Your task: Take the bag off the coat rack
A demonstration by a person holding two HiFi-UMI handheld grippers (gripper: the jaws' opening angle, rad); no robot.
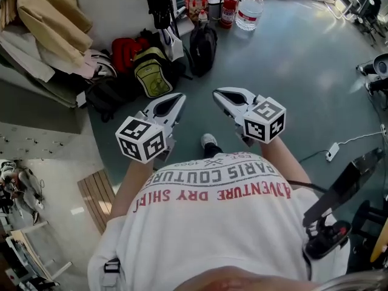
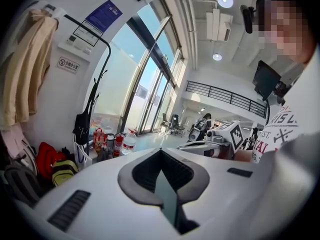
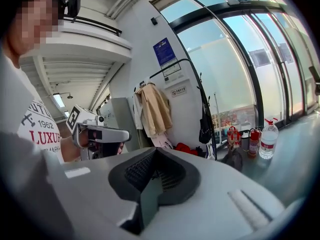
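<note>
A slim black bag [image 1: 159, 5] hangs from the black coat rack [image 1: 168, 23] against the far wall. The left gripper view shows the bag [image 2: 81, 128] low on the rack's curved pole [image 2: 98, 84]. In the right gripper view the bag [image 3: 205, 126] hangs the same way. My left gripper [image 1: 179, 97] and right gripper [image 1: 217, 93] are held side by side in front of my chest, well short of the rack. Both are shut with nothing between the jaws. Each shows in the other's view, the right gripper [image 2: 220, 138] and the left gripper [image 3: 95, 133].
On the floor by the rack lie a red bag [image 1: 125, 50], a green backpack [image 1: 151, 71] and a black backpack [image 1: 203, 48]. A fire extinguisher [image 1: 228, 10] and water bottle [image 1: 249, 10] stand beyond. A beige coat [image 1: 51, 17] hangs at left. Equipment stands at right.
</note>
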